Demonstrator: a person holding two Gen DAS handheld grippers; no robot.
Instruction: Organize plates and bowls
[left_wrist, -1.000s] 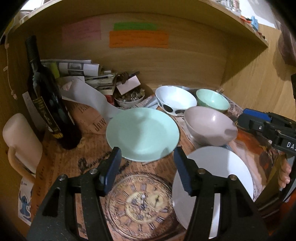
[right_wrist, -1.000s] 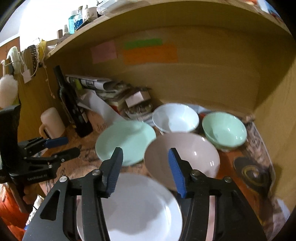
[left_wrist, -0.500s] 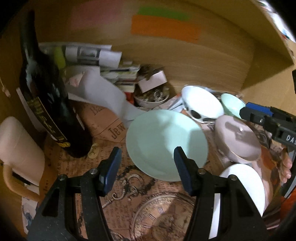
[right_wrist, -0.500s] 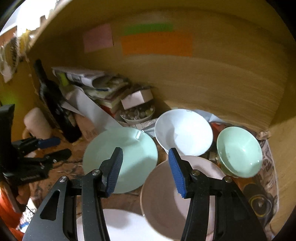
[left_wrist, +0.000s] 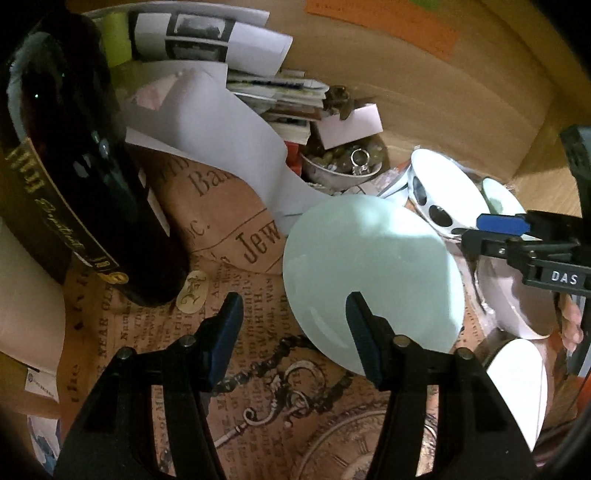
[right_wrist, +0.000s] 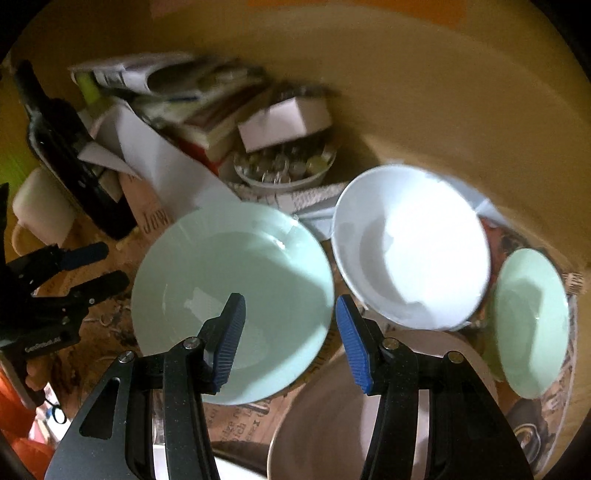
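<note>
Cluttered home shelf nook, wooden walls; wine bottle (left_wrist: 85, 177), stacked papers (left_wrist: 266, 92) (sticky notes above), trinket bowl (left_wrist: 343, 166)

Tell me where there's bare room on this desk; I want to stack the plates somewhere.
Free: the printed mat between the dark bottle, the green plate and the left gripper. Crowded: papers at the back, bowls packed together on the right.

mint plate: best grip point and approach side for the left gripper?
Take the mint plate by its rim, probably at the near-left edge facing the left hand-held gripper, one finger over the lip and one under. It lies flat and shallow on the printed paper, so only the thin rim offers purchase. That side looks clear; the white bowl and pink bowl crowd the right.
</note>
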